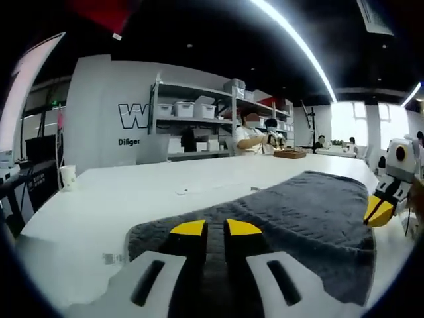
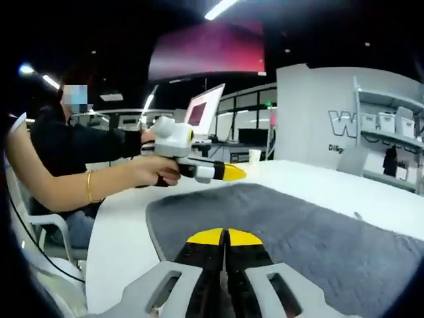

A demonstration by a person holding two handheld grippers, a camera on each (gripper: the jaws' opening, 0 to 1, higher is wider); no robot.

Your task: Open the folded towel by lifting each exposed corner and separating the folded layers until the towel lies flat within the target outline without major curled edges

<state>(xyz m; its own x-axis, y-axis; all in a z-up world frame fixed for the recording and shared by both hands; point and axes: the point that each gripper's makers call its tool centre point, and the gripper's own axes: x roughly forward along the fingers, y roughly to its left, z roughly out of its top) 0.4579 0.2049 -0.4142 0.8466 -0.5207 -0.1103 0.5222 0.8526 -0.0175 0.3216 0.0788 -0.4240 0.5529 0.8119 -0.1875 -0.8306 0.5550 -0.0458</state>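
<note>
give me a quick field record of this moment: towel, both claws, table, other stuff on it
towel: grey towel spread on the white table, near edge slightly raised
left claw: jaws slightly apart, over the towel's near edge, holding nothing
right claw: jaws closed together above the towel, no cloth visibly pinched
other items: paper cup at the table's far left edge
background: shelves with bins
</note>
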